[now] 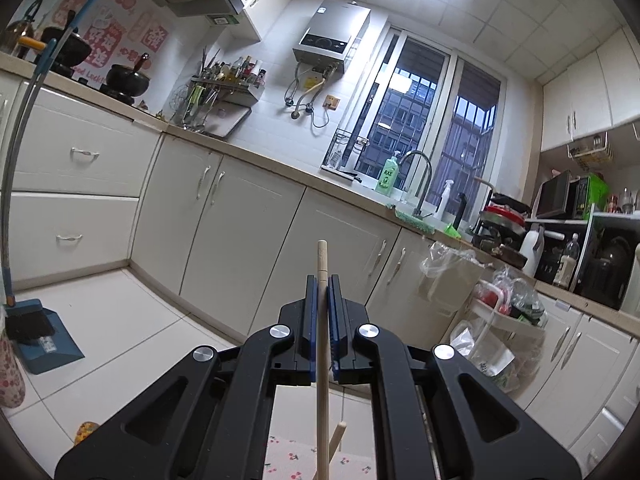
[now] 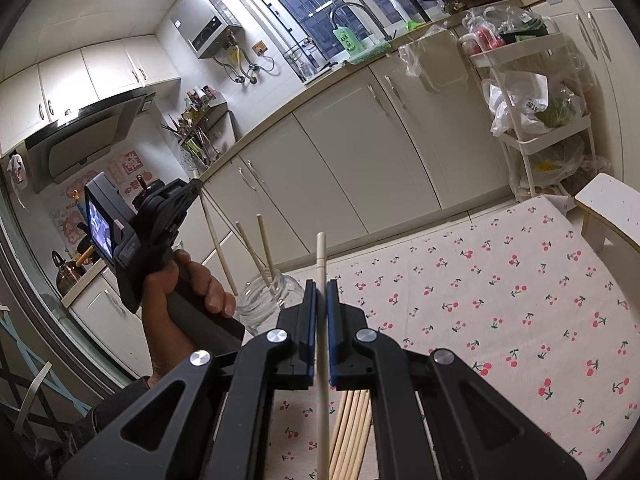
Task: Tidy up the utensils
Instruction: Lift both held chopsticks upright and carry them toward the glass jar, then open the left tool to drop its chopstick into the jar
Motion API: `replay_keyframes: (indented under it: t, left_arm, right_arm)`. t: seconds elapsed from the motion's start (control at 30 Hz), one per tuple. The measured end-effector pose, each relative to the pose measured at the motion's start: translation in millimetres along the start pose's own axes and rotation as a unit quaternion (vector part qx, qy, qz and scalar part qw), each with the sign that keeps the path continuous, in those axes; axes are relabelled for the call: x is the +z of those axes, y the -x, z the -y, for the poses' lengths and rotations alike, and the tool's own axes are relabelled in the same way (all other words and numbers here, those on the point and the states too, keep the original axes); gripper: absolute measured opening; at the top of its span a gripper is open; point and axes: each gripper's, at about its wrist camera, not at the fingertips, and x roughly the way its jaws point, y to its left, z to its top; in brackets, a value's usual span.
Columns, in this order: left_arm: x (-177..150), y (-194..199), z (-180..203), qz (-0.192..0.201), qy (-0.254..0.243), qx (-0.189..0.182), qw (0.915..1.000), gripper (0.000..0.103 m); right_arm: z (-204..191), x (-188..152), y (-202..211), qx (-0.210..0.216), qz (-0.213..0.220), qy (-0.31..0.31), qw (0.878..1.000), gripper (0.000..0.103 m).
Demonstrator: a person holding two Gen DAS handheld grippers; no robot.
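Left wrist view
Your left claw point(image 1: 322, 280): closed on a pale wooden chopstick point(image 1: 322, 320), which runs straight up between the blue pads point(image 1: 311, 320); its blunt end pokes out past the tips.
Below the claw: a second chopstick end point(image 1: 337, 438) leans beside the held one, over the cherry-print cloth point(image 1: 296, 460).
Behind: cream kitchen cabinets point(image 1: 240, 216), a blue dustpan and brush point(image 1: 40, 332) on the floor to the left.

Right wrist view
Your right claw point(image 2: 320, 286): clamped on its own chopstick point(image 2: 321, 320), upright between the pads, tip sticking out beyond them.
Glass jar point(image 2: 266, 300): stands on the cloth-covered desk point(image 2: 500, 320) just left of the claw, with two chopsticks point(image 2: 260, 250) leaning in it.
Your left hand point(image 2: 184, 292): grips the other tool's handle beside the jar; its chopstick point(image 2: 218, 244) angles down close to the jar's left side, whether inside the jar or beside it you cannot tell.
Loose bundle of chopsticks point(image 2: 352, 432): lies on the cloth under the right claw.
White trolley point(image 2: 532, 120): stands beyond the desk's far right corner.
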Motion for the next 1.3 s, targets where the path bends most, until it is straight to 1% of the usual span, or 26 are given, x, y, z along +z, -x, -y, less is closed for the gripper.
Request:
replay_keyframes:
  t: [0.27, 0.53, 0.67, 0.77, 0.93, 0.97, 1.0, 1.03, 1.1, 1.2, 1.23, 1.3]
  left_arm:
    - [-12, 2, 2, 0.006, -0.020, 0.008, 0.9997, 0.005]
    - [-23, 6, -2, -0.008, -0.036, 0.010, 0.9993, 0.005]
    - [-30, 9, -3, -0.021, -0.046, 0.008, 0.9987, 0.005]
    - [-36, 13, -1, -0.034, -0.063, 0.002, 0.9975, 0.005]
    - [-45, 21, 0, -0.072, -0.090, -0.003, 0.9934, 0.006]
    - [-46, 23, -1, -0.075, -0.094, -0.003, 0.9928, 0.008]
    - [-47, 26, -1, -0.081, -0.100, -0.002, 0.9916, 0.013]
    - [-47, 29, -1, -0.085, -0.105, -0.001, 0.9908, 0.017]
    - [-46, 39, -5, -0.087, -0.105, 0.004, 0.9906, 0.036]
    - [-42, 63, -17, -0.085, -0.101, 0.014, 0.9912, 0.047]
    - [-41, 71, -21, -0.086, -0.097, 0.019, 0.9914, 0.049]
    - [-44, 90, -36, -0.094, -0.083, 0.032, 0.9916, 0.055]
  right_arm:
    - [1, -3, -4, 0.000, -0.005, -0.001, 1.000, 0.006]
    - [3, -7, -7, 0.000, -0.012, -0.004, 1.000, 0.006]
    - [3, -7, -8, 0.001, -0.012, -0.004, 1.000, 0.006]
    - [2, -8, -9, 0.002, -0.014, -0.005, 1.000, 0.006]
    - [-4, -7, -9, 0.008, -0.009, -0.002, 1.000, 0.006]
    - [-5, -6, -8, 0.009, -0.007, -0.001, 1.000, 0.006]
    - [-7, -5, -7, 0.012, -0.005, -0.001, 1.000, 0.006]
    - [-9, -4, -5, 0.013, -0.002, -0.001, 1.000, 0.006]
    - [-14, -1, -3, 0.017, 0.002, -0.001, 1.000, 0.006]
    - [-26, 8, -2, 0.028, 0.018, 0.001, 0.999, 0.006]
    - [-31, 12, -3, 0.033, 0.026, 0.005, 0.999, 0.006]
    - [-47, 23, -7, 0.048, 0.051, 0.020, 0.997, 0.006]
